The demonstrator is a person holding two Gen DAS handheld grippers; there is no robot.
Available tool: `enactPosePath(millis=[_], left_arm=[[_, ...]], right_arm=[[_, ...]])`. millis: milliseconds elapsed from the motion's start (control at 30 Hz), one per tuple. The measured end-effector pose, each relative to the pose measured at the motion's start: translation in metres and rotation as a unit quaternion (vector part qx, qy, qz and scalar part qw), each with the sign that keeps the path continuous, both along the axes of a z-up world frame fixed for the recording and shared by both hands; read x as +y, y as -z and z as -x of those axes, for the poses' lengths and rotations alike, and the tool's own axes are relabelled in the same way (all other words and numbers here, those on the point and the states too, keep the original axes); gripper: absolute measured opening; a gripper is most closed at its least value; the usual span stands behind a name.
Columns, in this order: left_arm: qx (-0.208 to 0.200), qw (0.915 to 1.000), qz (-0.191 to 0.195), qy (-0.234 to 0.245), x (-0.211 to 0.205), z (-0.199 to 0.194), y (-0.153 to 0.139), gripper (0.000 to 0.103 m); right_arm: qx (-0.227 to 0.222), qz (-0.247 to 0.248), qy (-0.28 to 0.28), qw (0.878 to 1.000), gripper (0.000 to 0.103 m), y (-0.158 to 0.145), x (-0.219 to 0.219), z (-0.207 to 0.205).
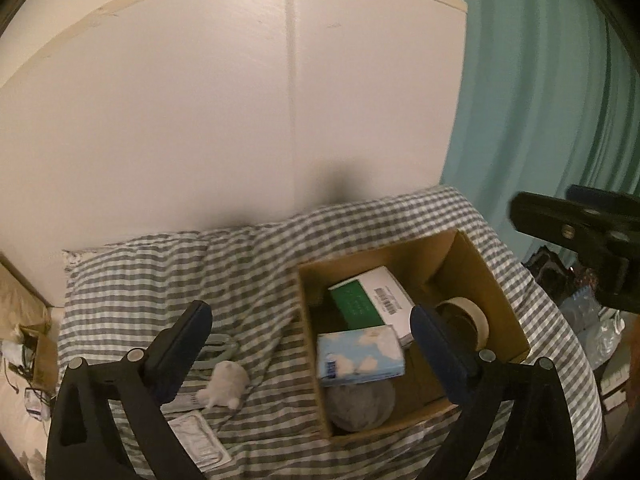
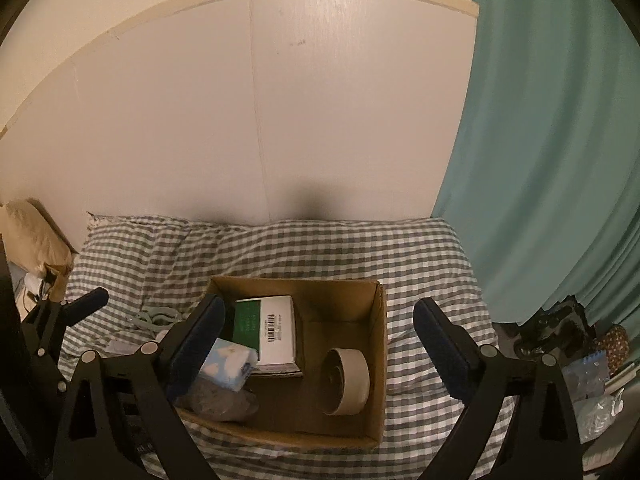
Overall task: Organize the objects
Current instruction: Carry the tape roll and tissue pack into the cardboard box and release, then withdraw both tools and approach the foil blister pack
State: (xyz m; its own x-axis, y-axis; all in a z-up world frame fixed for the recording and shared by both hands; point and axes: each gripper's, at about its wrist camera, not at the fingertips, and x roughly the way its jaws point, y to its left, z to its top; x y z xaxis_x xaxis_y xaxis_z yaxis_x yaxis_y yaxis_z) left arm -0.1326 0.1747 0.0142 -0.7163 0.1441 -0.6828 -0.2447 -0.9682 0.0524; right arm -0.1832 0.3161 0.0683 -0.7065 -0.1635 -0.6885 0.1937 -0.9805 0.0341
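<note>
An open cardboard box (image 1: pixel 496 292) (image 2: pixel 378 360) stands on a grey checked bedsheet (image 1: pixel 248 276) (image 2: pixel 420 256). In it lie a green and white carton (image 1: pixel 376 300) (image 2: pixel 268 328), a blue cloud-print tissue pack (image 1: pixel 360 354) (image 2: pixel 230 364), a grey bundle (image 1: pixel 360 404) (image 2: pixel 218 400) and a tape roll (image 1: pixel 466 318) (image 2: pixel 346 380). Left of the box lie a small white plush (image 1: pixel 226 384), a pale ring-shaped thing (image 1: pixel 218 350) (image 2: pixel 158 316) and a clear packet (image 1: pixel 198 438). My left gripper (image 1: pixel 312 332) is open and empty over the box's left edge. My right gripper (image 2: pixel 320 326) is open and empty above the box.
A white wall panel (image 1: pixel 280 100) backs the bed. A teal curtain (image 1: pixel 540 100) (image 2: pixel 540 140) hangs at the right. Bags and clutter (image 2: pixel 580 368) sit on the floor at the right. A brown bag and cables (image 1: pixel 28 344) lie at the left.
</note>
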Motion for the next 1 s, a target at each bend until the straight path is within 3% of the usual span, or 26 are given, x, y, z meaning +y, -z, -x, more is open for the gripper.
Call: enactPosePath(millis=[400,600,700,833,1000], left_arm=[[0.031,0.9984,0.001,-0.047,-0.080,-0.031,-0.049,0.103],[0.061,0.9962,0.008,-0.062,-0.128,-0.056,-0.061,0.103],[0.066,0.9954,0.012,-0.069,-0.154,-0.068,-0.061,0.103],[0.057,0.9947,-0.010,-0.085,-0.195,-0.076,-0.057,0.103],[0.042,0.9927,-0.025,-0.110,-0.243,-0.084,-0.036,0.103]], right_arm=[[0.037,-0.008,-0.014,0.999,0.100,-0.036,-0.039,-0.066],[0.036,-0.004,-0.024,0.999,0.103,-0.033,-0.070,-0.099],[0.028,-0.006,-0.030,0.999,0.103,-0.029,-0.092,-0.110],[0.020,-0.011,-0.044,0.999,0.103,-0.023,-0.127,-0.124],[0.013,-0.012,-0.069,0.997,0.103,-0.005,-0.180,-0.137]])
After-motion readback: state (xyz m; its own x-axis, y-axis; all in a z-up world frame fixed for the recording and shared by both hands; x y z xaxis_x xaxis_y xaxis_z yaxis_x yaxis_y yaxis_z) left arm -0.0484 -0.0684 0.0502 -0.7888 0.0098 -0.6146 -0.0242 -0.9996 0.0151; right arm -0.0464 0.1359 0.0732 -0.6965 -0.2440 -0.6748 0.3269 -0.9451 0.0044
